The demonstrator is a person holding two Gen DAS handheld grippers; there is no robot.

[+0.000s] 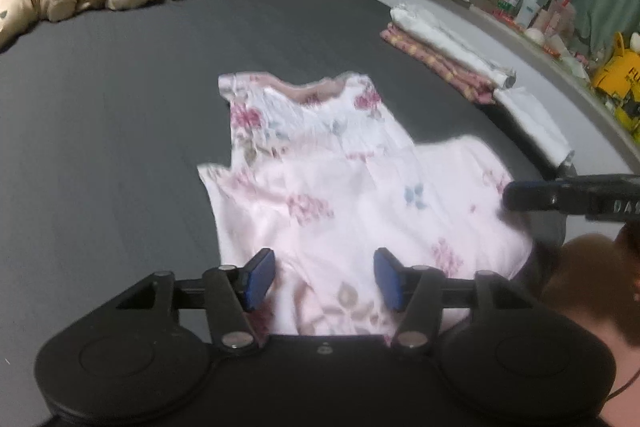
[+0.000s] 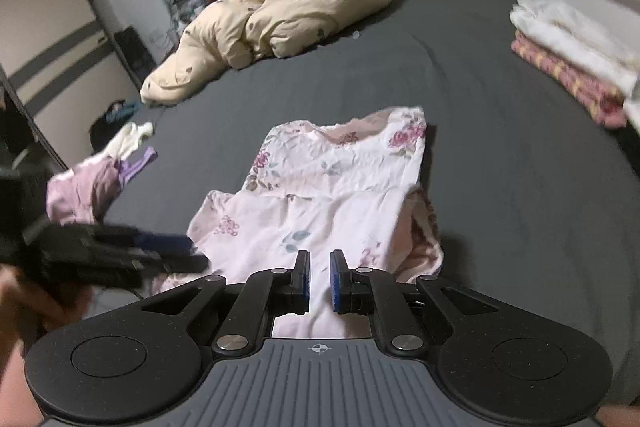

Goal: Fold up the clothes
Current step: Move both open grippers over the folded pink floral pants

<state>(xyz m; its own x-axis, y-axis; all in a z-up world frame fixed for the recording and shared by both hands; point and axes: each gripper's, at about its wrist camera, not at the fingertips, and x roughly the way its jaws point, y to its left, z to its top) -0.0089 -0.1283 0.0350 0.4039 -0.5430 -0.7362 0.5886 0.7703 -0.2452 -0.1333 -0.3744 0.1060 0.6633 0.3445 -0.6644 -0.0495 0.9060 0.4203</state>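
We find the dress (image 1: 340, 187) flat on the bed (image 1: 120, 147), left gripper (image 1: 324, 279) jaws released, right gripper (image 2: 319, 281) nearly closed but empty; its bunched right edge risks a crooked fold.

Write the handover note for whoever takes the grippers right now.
Left gripper: open, empty, over the dress's near hem.
Right gripper: open with a narrow gap, empty, over the same hem.
Dress: flat on the grey bed, neckline far, right side partly folded in.
Done: folded stack at the right edge.
Left: finish folding the dress; loose clothes wait at the left edge.
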